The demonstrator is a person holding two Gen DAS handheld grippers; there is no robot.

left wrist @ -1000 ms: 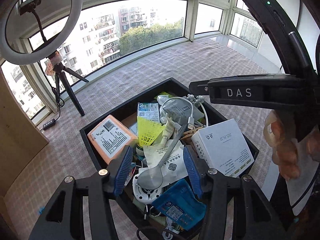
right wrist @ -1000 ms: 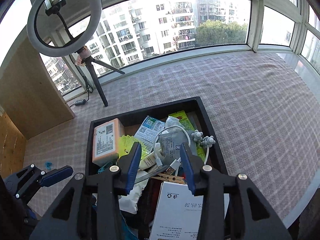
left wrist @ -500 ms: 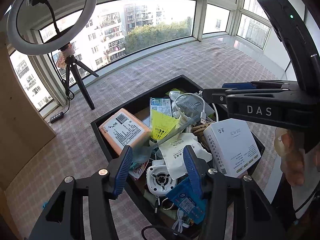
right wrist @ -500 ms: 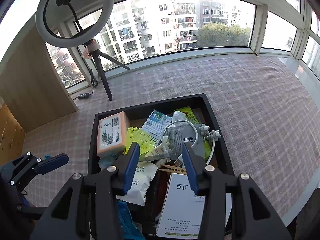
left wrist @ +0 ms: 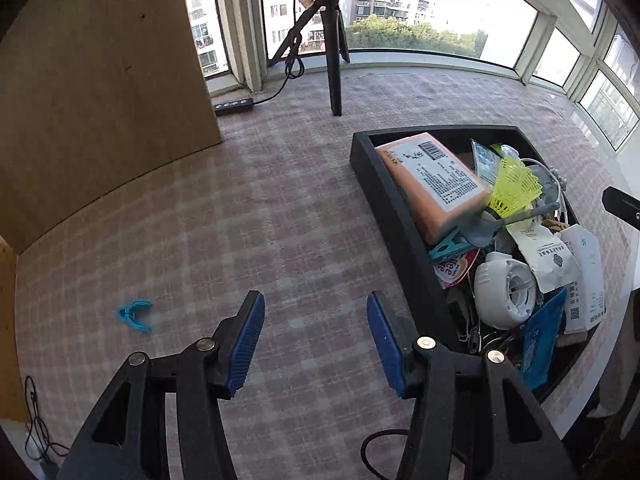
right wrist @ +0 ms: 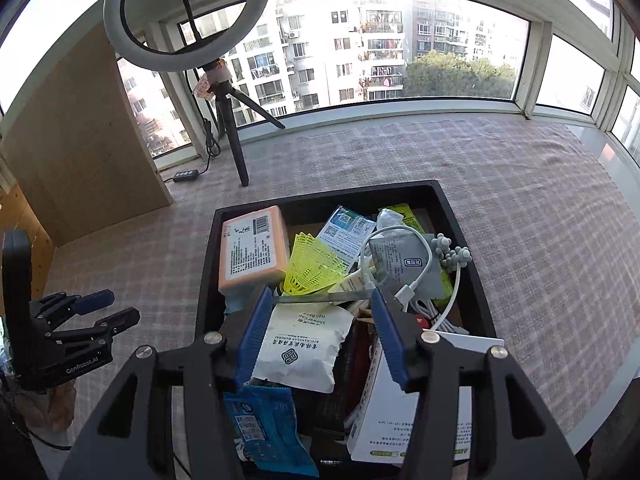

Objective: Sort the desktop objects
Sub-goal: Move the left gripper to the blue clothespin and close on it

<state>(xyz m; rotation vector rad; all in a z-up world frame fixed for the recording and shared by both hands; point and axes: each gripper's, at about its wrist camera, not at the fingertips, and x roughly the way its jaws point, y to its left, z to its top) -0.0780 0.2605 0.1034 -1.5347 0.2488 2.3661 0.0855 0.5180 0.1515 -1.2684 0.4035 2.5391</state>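
A black tray [right wrist: 460, 224] sits on the checked cloth, full of loose items: an orange packet [right wrist: 253, 254], a yellow shuttlecock [right wrist: 314, 264], a grey spoon [right wrist: 320, 299], a white sachet [right wrist: 302, 346], a white cable [right wrist: 416, 280], a white box [right wrist: 384, 424] and a blue packet [right wrist: 268, 424]. My right gripper [right wrist: 318, 336] is open and empty above the tray's near half. My left gripper [left wrist: 316, 344] is open and empty over bare cloth left of the tray [left wrist: 384, 200]; it also shows in the right wrist view [right wrist: 108, 308]. A blue clip [left wrist: 134, 314] lies on the cloth to its left.
A ring light on a tripod [right wrist: 232, 136] stands at the back by the windows, with a power strip [left wrist: 234, 106] beside it. A wooden panel [left wrist: 100, 80] rises at the left. The table edge runs along the right [right wrist: 616, 396].
My left gripper has swung left, off the tray and out over the bare cloth. My right gripper has stayed over the tray, drawn back a little.
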